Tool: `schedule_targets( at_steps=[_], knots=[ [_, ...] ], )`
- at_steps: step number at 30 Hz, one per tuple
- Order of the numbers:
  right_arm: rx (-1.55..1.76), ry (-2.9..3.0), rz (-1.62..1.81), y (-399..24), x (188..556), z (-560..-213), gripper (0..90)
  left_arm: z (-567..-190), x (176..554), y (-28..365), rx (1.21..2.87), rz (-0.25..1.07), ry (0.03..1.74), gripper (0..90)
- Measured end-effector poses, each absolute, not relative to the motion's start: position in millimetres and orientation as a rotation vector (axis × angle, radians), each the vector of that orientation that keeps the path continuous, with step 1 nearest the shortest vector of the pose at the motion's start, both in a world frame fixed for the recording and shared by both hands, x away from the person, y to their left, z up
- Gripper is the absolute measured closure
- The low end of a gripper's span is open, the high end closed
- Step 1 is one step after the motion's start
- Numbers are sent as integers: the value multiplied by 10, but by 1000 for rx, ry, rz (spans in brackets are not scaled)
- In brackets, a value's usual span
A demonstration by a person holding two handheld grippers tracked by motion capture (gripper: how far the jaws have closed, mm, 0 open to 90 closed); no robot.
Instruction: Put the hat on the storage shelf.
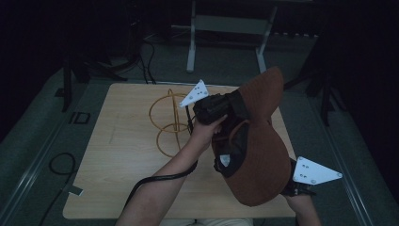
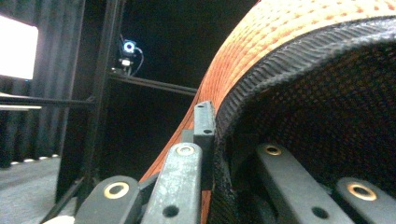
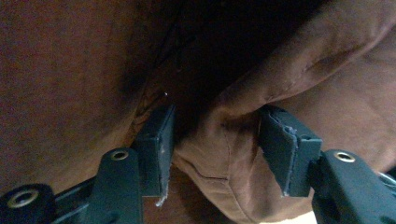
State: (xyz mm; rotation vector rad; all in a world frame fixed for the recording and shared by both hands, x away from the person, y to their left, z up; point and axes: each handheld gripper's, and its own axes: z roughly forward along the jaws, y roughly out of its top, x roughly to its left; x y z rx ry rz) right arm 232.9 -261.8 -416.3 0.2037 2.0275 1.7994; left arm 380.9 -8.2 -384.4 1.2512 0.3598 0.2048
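The tabletop (image 1: 117, 169) is a light wooden board with rounded corners, seen from above in dim light. On it, a little left of the middle and toward the far edge, stands a yellow wire stand (image 1: 170, 121), made of thin rings and a thin upright rod. A black cable (image 1: 155, 181) crosses the near part of the board. The tabletop stands on a grey floor (image 1: 42, 141).

Light: we see a dim room, the table (image 1: 117, 141) palest.
Glare: bright screen (image 2: 16, 46) at left edge.
Focus: close fabric soft, grainy.
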Motion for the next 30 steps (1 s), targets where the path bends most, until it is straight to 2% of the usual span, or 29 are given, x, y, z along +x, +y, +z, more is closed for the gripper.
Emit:
schedule_targets(
  at_steps=[3, 6, 10, 11, 25, 30],
  knots=[
    [212, 2004, 1798, -2537, 2322, -4175, 505, -3850, 3802, -85, 1252, 213, 370, 856],
    [233, 1985, 1818, -2491, 2331, -4163, 582, -3860, 3811, -77, 1251, 218, 381, 857],
    [257, 1993, 1809, -2454, 2336, -4138, 861, -3877, 3828, -50, 1253, 218, 394, 856],
    [271, 1993, 1798, -2452, 2334, -4132, 876, -3880, 3826, -45, 1260, 230, 399, 856],
    [348, 1875, 1759, -2873, 2129, -3826, 890, -4078, 3897, -33, 1373, 214, 447, 844],
    [397, 1843, 1786, -3016, 2161, -3761, 891, -4106, 3873, -78, 1481, 275, 438, 830]
  ],
)
